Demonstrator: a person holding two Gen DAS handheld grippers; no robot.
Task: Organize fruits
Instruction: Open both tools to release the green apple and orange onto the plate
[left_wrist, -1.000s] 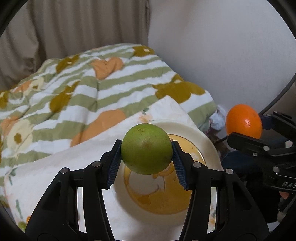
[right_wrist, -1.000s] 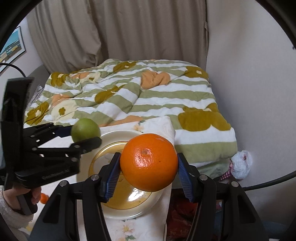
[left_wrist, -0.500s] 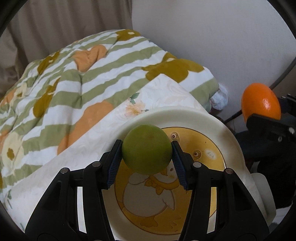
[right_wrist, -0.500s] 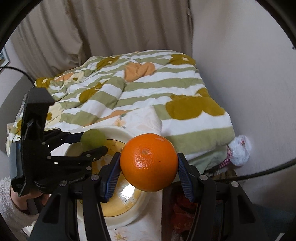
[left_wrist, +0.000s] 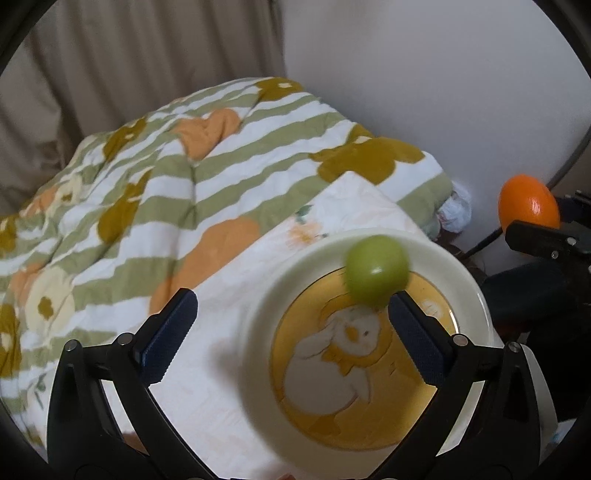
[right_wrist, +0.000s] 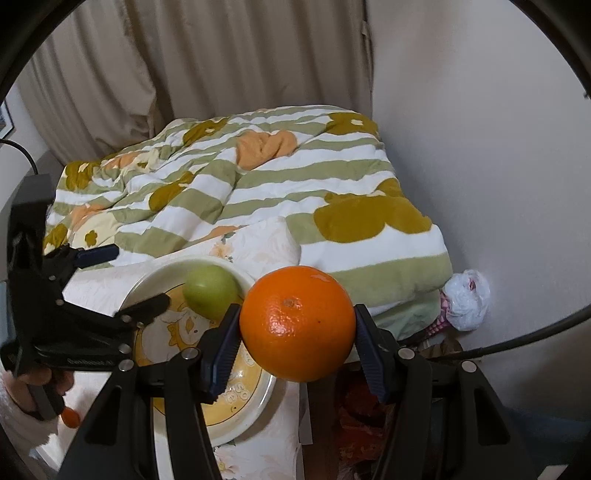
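Note:
A green fruit (left_wrist: 376, 269) lies on the far side of a cream plate (left_wrist: 266, 317) with a yellow duck picture; it also shows in the right wrist view (right_wrist: 210, 291) on the plate (right_wrist: 147, 280). My left gripper (left_wrist: 291, 339) is open and empty, its jaws wide apart just before the fruit; it shows in the right wrist view (right_wrist: 129, 280). My right gripper (right_wrist: 295, 350) is shut on an orange (right_wrist: 297, 323), held above the plate's right edge. The orange shows in the left wrist view (left_wrist: 528, 203) at the far right.
The plate rests on a floral cloth (left_wrist: 207, 369) in front of a green striped quilt (right_wrist: 258, 184). A white wall (right_wrist: 480, 147) stands to the right, curtains (right_wrist: 221, 55) behind. A white plastic bag (right_wrist: 467, 299) lies by the wall.
My left gripper has opened and let go of the green fruit, which now lies on the plate. The right gripper still holds the orange, a little closer to the plate.

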